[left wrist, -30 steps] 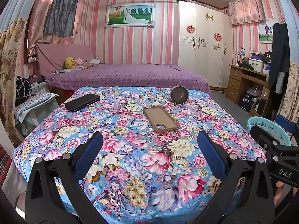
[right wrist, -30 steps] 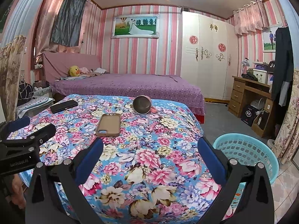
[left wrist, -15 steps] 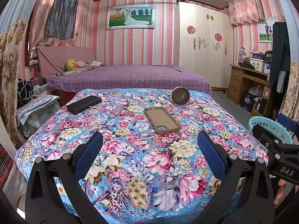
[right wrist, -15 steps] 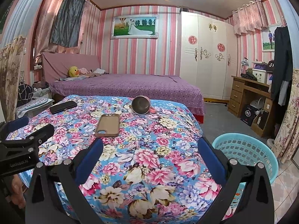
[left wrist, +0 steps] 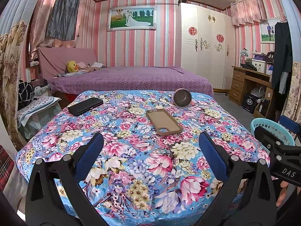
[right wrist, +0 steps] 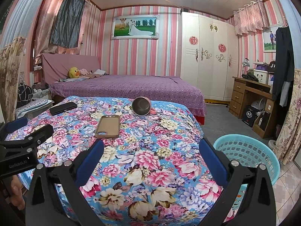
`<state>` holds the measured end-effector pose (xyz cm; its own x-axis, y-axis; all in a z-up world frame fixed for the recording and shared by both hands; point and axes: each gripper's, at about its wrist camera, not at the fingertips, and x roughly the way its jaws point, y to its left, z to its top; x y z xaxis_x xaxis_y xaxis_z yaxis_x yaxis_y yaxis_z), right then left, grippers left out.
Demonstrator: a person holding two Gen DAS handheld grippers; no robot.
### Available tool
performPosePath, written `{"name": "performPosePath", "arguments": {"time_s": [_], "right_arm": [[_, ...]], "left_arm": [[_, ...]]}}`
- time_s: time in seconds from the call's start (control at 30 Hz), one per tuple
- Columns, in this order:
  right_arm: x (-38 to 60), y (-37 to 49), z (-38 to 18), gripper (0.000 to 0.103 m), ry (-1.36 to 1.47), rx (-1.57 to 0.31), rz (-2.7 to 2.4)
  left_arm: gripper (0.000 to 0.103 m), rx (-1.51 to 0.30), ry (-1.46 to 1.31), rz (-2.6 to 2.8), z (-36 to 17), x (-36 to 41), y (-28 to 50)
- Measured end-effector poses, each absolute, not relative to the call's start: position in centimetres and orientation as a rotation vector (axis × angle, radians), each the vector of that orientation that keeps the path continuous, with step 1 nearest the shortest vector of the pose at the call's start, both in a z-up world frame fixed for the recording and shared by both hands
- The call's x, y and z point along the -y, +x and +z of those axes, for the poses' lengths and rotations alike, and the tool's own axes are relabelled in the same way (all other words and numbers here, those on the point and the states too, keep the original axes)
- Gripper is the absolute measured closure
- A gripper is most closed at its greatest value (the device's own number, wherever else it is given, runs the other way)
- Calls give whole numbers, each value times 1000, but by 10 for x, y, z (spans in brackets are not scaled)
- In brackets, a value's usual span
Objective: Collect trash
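Left gripper (left wrist: 150, 150): jaws wide, empty
Right gripper (right wrist: 151, 150): jaws wide, empty
Phone case (right wrist: 108, 124): ahead on the bench — long axis pointing away, slightly nearer the right gripper
Basket (right wrist: 248, 148): floor, right

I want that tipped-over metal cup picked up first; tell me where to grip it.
The cup lies on its side, mouth toward the cameras, pink handle to the right. Bring the open right tool from above and pinch across the rim wall.
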<state>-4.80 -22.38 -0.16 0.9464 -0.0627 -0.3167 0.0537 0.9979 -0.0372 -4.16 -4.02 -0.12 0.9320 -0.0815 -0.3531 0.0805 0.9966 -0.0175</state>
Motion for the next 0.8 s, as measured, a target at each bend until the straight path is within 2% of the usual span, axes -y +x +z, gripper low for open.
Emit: {"name": "performPosePath", "arguments": {"time_s": [0.8], "right_arm": [[226, -48, 0, 5, -28, -324, -62]], "left_arm": [[5, -358, -1, -82, -1, 40, -42]]}}
